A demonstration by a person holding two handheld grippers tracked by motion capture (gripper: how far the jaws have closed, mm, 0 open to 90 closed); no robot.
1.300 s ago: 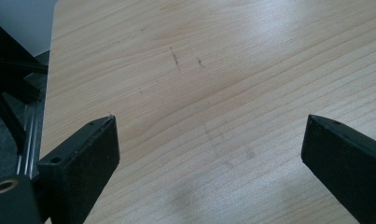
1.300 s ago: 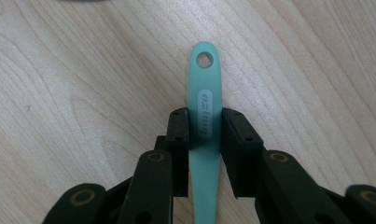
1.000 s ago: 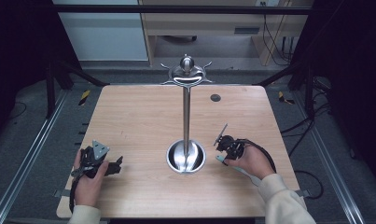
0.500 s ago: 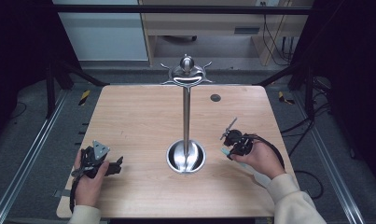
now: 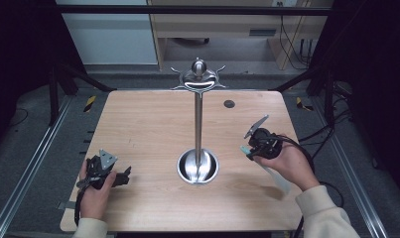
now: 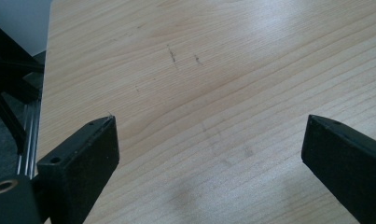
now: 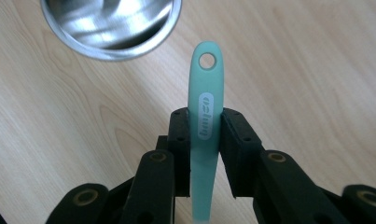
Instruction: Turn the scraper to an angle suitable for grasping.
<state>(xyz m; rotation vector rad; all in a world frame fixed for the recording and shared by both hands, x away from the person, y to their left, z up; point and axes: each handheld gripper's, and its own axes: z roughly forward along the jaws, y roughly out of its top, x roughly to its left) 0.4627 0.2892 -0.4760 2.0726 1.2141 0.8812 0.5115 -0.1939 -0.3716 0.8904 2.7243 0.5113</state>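
A tall metal stand point(image 5: 198, 124) with curved hooks point(image 5: 198, 79) at its top rises from a round shiny base point(image 5: 198, 167) in the middle of the wooden table point(image 5: 138, 124). To the right of the base my right gripper point(image 5: 252, 144) is held above the table, shut on the handle of a teal utensil point(image 7: 206, 79). The handle's end has a hole and points toward the base point(image 7: 111, 28). My left gripper point(image 5: 123, 176) rests near the table's front left corner. Its jaws stand wide apart over bare wood point(image 6: 209, 123).
A small dark round mark point(image 5: 229, 104) lies on the table behind and right of the stand. Metal frame rails point(image 5: 29, 163) run along the left side. Cables trail on the floor at the right.
My right gripper has lifted and moved right and farther away from the stand's base, with the teal utensil in it. The left gripper has stayed put.
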